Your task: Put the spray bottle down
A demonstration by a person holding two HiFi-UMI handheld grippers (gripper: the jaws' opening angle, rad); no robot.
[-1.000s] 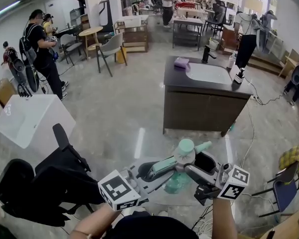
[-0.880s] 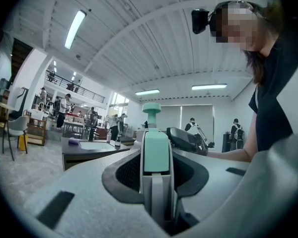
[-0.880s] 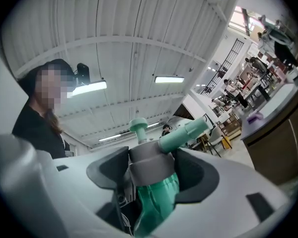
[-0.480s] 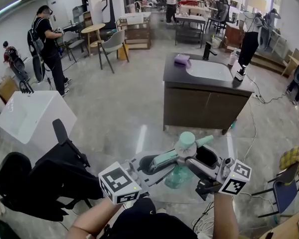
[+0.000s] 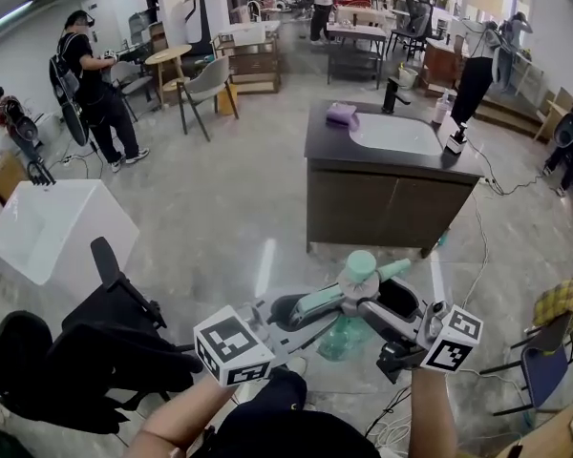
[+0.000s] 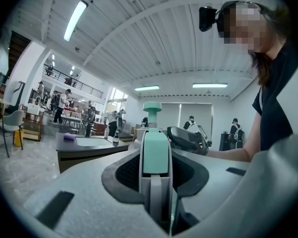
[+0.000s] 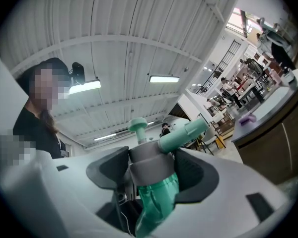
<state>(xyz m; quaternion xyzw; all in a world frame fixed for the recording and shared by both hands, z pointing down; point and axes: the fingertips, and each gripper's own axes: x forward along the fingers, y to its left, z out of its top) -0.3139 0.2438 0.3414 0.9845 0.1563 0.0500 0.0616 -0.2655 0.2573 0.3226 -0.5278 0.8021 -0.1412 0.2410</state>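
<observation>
The spray bottle (image 5: 344,337) has a clear green body, a grey collar and a mint pump top (image 5: 360,267); it hangs upright in mid-air above the floor. My right gripper (image 5: 371,309) is shut on its grey collar (image 7: 149,165), and the nozzle (image 7: 185,132) points away past the jaws. My left gripper (image 5: 327,303) reaches in from the left, shut on the bottle's mint trigger lever (image 6: 155,150). The left gripper view shows the pump knob (image 6: 152,107) rising behind the lever. Both marker cubes sit close to my body.
Ahead stands a dark cabinet (image 5: 382,198) with a white sink basin (image 5: 393,134), a black tap (image 5: 392,94) and a purple item (image 5: 341,114). A white basin unit (image 5: 53,229) and a black chair (image 5: 105,351) are at left. Several people stand further back.
Both grippers have carried the bottle a little forward together, toward the cabinet. The grip on it looks the same.
</observation>
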